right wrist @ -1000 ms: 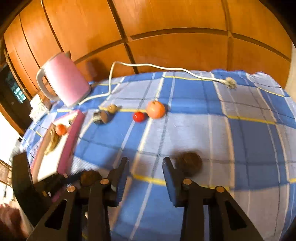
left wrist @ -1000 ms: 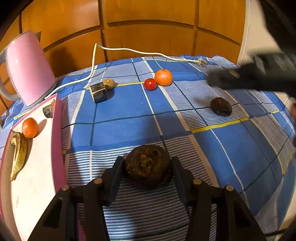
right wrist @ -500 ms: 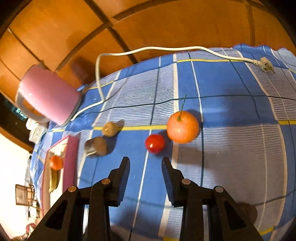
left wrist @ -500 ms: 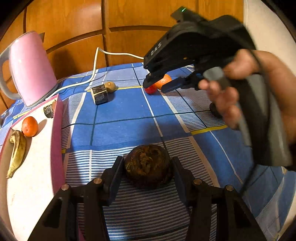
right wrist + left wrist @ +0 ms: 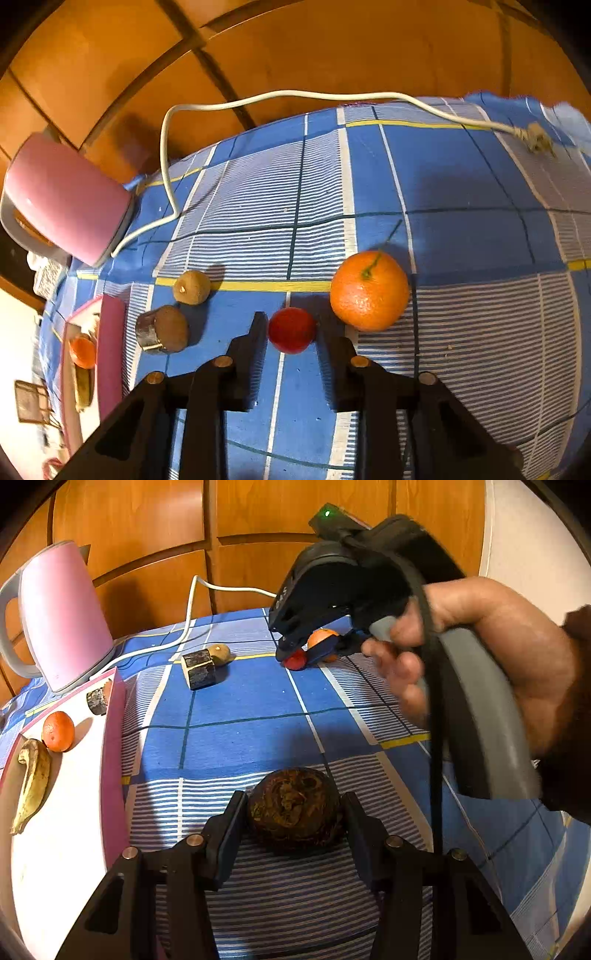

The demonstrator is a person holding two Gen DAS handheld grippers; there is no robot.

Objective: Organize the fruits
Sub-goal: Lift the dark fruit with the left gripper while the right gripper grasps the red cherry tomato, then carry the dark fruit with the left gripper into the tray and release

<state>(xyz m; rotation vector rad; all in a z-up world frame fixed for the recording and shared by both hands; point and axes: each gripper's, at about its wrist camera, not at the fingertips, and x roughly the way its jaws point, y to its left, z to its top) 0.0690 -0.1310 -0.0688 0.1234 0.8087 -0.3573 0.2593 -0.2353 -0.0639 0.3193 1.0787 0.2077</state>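
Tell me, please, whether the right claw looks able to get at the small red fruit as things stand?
Probably yes: the right claw is open with the small red fruit between its fingers, nothing blocking. The orange sits close beside one finger.

Surfaces: mostly cloth, plastic and wood.
The checked tablecloth (image 5: 461, 177) is woven cloth, matt. The kettle (image 5: 62, 616) looks like smooth pink plastic, the wall panels (image 5: 332, 48) like polished wood. The orange (image 5: 369, 291) has pitted, slightly glossy skin; the dark round fruit (image 5: 293, 808) is rough and dull.
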